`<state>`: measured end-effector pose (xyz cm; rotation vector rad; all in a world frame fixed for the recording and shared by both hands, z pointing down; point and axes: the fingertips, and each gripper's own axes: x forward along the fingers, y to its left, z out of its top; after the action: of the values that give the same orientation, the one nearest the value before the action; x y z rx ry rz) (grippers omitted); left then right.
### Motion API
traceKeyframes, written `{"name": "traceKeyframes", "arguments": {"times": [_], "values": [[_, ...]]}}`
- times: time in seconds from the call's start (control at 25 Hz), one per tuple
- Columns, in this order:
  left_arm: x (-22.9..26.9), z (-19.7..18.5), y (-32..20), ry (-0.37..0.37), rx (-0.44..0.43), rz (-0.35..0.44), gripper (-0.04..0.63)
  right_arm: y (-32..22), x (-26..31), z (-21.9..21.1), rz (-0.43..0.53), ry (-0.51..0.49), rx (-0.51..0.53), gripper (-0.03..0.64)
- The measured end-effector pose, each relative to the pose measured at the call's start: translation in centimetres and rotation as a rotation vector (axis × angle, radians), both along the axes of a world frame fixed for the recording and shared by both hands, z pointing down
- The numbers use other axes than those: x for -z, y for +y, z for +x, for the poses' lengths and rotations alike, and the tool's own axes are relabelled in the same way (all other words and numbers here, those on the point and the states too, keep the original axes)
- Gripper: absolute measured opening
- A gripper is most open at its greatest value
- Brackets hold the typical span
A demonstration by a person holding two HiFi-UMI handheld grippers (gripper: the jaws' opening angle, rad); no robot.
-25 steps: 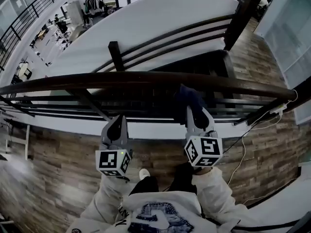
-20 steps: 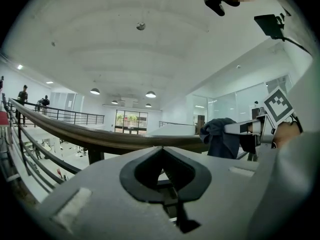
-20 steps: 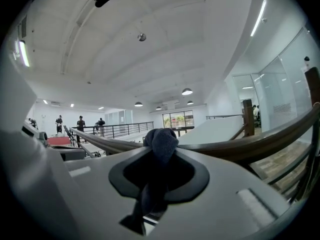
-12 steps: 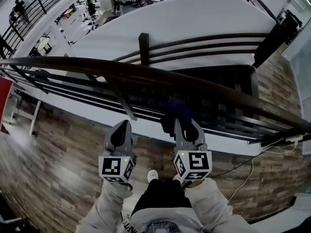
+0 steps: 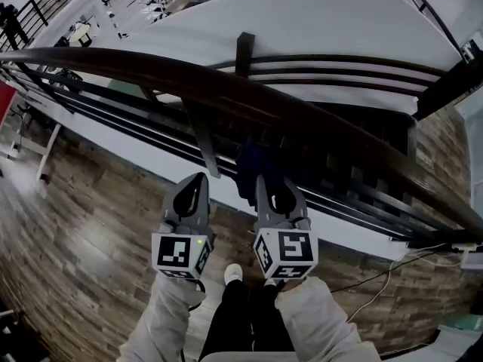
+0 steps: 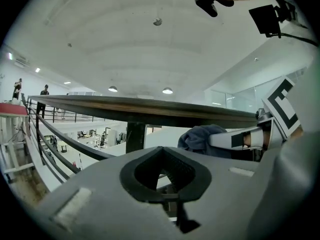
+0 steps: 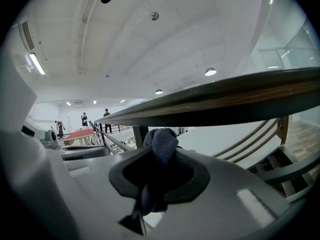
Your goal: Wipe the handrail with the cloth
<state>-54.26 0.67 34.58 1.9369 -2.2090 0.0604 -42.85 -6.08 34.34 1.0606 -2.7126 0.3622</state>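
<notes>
Right tool (image 5: 264,183): jaws closed on a dark cloth (image 7: 162,143). A bunched tuft stands proud of the jaw tips and the rest hangs down through them. Left tool (image 5: 195,191): jaws together, nothing between them, held just beside the right tool.

Location: the cloth sits on the person's side of the handrail (image 5: 226,89), just under its lower edge. The right gripper view does not settle whether the tuft touches the wood. The top face of the rail is not covered.

Risks, as judged:
- Only a small tuft is presented. Pressed hard, the tool's own tips could meet the wood and scuff it.
- Little cloth lies inside the jaws. Drag along the rail could pull it free, and past the rail is an open drop to a lower floor where people stand.
- A post (image 5: 202,138) under the rail stands just ahead of the left tool. A sideways pass at this height could knock it.
- A cable (image 5: 377,277) lies on the floor to the right, so stepping along the rail may catch it.
</notes>
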Motion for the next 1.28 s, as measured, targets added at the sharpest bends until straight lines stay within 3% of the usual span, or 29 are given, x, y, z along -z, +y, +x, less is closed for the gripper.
{"name": "traceKeyframes", "arguments": {"times": [0.6, 0.88, 1.28], "values": [[-5.9, -5.7, -1.6, 0.022, 0.058, -0.009, -0.003, -1.9, -6.9, -12.2, -0.027, -0.017, 0.073, 0.068], [-6.5, -5.4, -1.7, 0.063, 0.059, -0.007, -0.003, -3.6, -9.7, -14.3, -0.083, 0.015, 0.055, 0.067], [-7.1, -4.1, -1.8, 0.096, 0.031, -0.010, -0.003, -5.2, -11.7, -13.5, -0.120, 0.079, 0.040, 0.067]]}}
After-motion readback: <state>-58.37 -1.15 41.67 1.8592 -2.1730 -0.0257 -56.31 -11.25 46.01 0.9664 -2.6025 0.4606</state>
